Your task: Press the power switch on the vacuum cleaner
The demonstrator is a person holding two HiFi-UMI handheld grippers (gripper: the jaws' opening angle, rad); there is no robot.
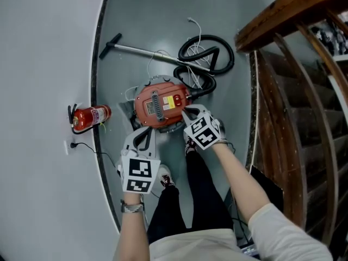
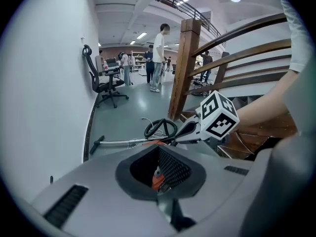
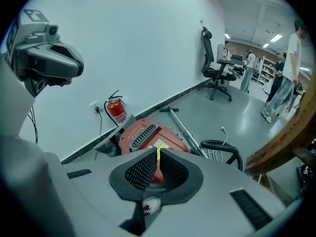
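Vacuum (image 1: 157, 106): is lying on the floor (image 1: 163, 15), just beside the wall (image 1: 43, 64) and right ahead of the person's feet. The body is a rounded red plastic shell with a grey ribbed grille along its top and a yellow label beside that.
Switch: is not showing clearly enough in any view to be picked out.
Right gripper (image 1: 185, 111): is hanging over the vacuum's right rim, next to the yellow label. Its mesh-textured pads are sitting together at the tips with nothing between them, leaving only a thin slit. Contact with the shell cannot be told.
Left gripper (image 1: 145, 129): is hovering at the vacuum's near-left edge. Its pads are also meeting at the tips and are holding nothing.
Hose (image 1: 230, 54): is a black ribbed tube, coiling in a loop on the floor beyond the vacuum and running back to its far right side.
Wand (image 1: 141, 50): is a straight, shiny metal tube with a black crosspiece at its left end, lying flat across the floor beyond the vacuum.
Extinguisher (image 1: 91, 116): is a red cylinder standing against the wall, left of the vacuum and apart from it.
Floor: is a smooth grey surface giving off a glossy shine.
Railing (image 1: 277, 12): is curved brown wood, running along the right side.
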